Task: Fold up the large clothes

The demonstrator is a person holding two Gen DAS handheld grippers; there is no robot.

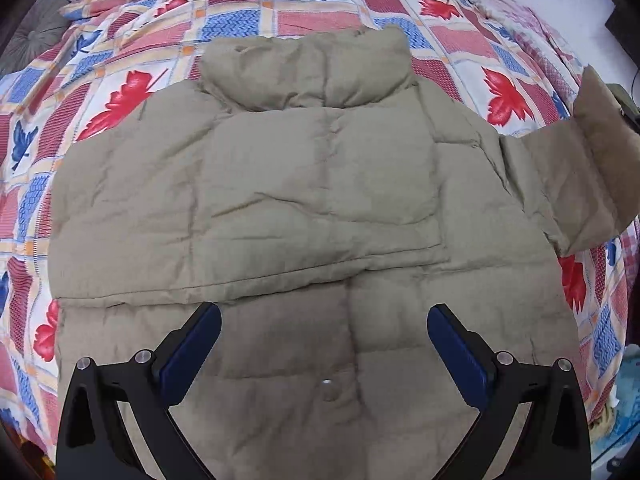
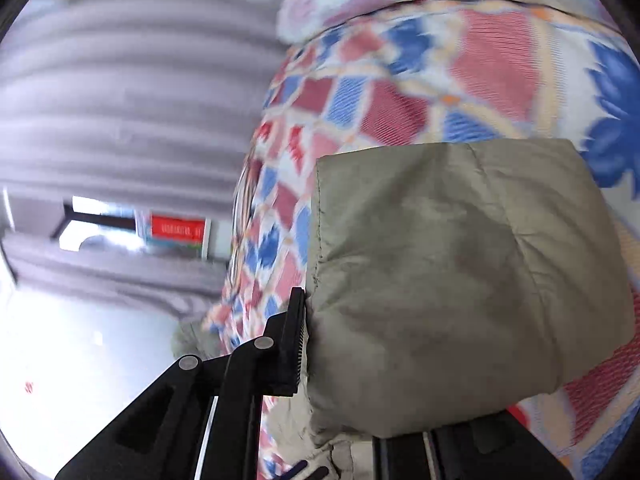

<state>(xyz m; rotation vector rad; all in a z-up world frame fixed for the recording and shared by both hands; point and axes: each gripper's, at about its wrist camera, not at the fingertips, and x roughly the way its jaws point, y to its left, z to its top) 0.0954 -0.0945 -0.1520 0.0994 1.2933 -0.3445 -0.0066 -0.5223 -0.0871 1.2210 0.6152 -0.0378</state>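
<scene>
Left wrist view: left gripper [image 1: 324, 344] fingers apart above khaki jacket [image 1: 280, 208] on bed [image 1: 240, 12]; right gripper [image 2: 320, 344] fingers clamped on right sleeve [image 2: 460, 280].

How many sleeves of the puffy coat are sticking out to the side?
1. One sleeve of the coat sticks out on the right side, lifted off the quilt. The other sleeve may be hidden, folded across or under the coat.
</scene>
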